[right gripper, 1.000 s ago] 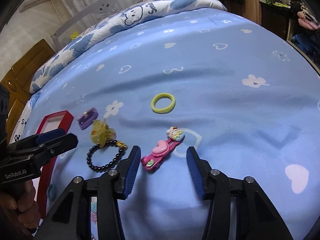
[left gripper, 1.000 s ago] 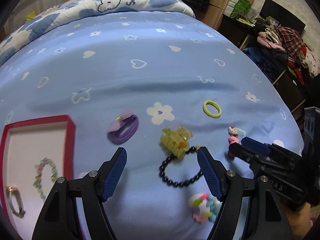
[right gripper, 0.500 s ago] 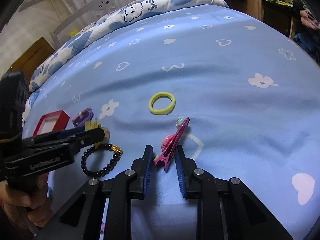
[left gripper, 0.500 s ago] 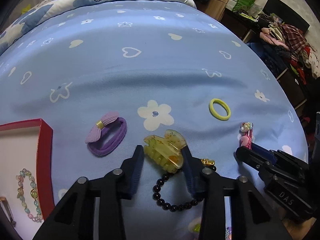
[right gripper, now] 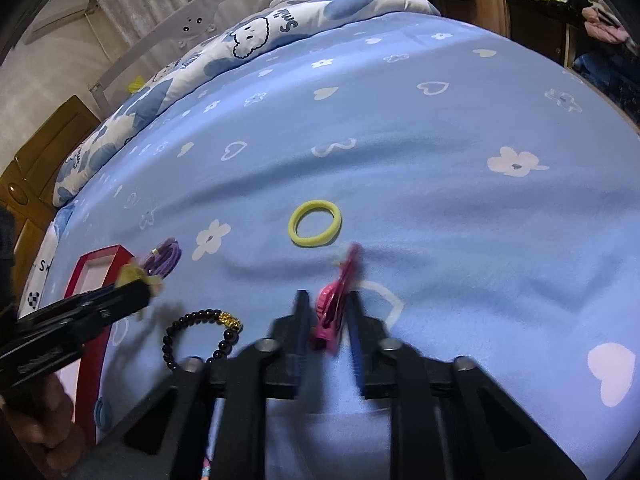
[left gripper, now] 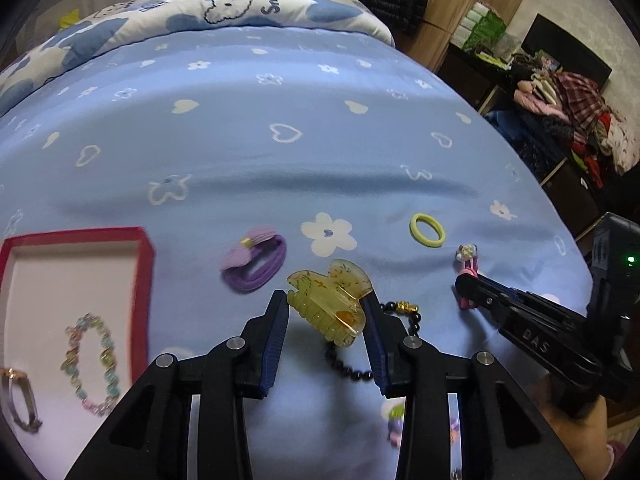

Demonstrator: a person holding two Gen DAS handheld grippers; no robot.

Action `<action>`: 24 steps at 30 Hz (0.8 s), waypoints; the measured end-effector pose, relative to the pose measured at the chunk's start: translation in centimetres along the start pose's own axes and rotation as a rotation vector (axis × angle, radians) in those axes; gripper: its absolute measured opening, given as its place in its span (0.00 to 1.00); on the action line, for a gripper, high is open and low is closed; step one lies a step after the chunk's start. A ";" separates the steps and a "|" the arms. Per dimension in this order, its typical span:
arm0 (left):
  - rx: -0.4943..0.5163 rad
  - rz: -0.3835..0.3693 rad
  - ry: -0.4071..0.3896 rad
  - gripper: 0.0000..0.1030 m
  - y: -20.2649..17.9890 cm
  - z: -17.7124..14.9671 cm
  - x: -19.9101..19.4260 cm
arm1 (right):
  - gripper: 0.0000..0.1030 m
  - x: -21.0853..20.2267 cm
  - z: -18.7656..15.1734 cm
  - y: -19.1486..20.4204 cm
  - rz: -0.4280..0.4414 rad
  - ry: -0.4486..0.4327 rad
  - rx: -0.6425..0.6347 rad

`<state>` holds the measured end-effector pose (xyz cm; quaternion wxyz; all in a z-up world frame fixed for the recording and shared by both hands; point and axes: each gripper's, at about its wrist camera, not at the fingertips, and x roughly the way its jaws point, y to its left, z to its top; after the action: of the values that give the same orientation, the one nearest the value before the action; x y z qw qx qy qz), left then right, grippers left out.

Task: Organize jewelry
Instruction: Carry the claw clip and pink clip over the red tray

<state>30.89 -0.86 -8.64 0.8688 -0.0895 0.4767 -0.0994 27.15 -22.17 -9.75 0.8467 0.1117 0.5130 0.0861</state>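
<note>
Blue bedding (left gripper: 224, 160) printed with white hearts and flowers carries everything, wide and bare toward the far pillow edge, with cluttered shelves past its right edge. Nearest in the left wrist view, the left gripper (left gripper: 326, 314) is clamped on a translucent yellow claw clip (left gripper: 328, 300), teeth pointing down, lifted above the black bead bracelet (left gripper: 360, 368) with its gold charm that lies on the sheet beneath. At the left edge sits a red-rimmed tray (left gripper: 146, 280) holding a pastel bead bracelet (left gripper: 92, 364) and a thin bangle (left gripper: 20, 400). Just beyond the clip lies a purple bow hair tie (left gripper: 254, 264), and farther right a yellow hair ring (left gripper: 427, 230) rests alone, open sheet all around it. Over in the right wrist view, the right gripper (right gripper: 326, 320) is closed on a pink hair clip (right gripper: 334, 308), blurred, its far tip angled up toward the yellow ring. Compared with 0.5 s ago, the claw clip rides higher off the bracelet and more of the tray has come into the left view; both grips held, and the pink clip is now blurred.
</note>
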 end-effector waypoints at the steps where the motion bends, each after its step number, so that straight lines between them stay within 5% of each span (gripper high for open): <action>1: -0.005 -0.001 -0.008 0.34 0.2 -0.3 -0.6 | 0.13 -0.2 0.0 0.1 0.002 -0.004 0.000; 24: -0.134 0.076 -0.151 0.34 7.5 -8.8 -16.9 | 0.13 -5.7 -3.1 12.2 0.245 -0.048 -0.171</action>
<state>15.16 10.18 -1.46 0.8975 -0.1364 0.4185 -0.0269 21.37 -11.65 -2.89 0.8482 0.1028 0.4661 0.2296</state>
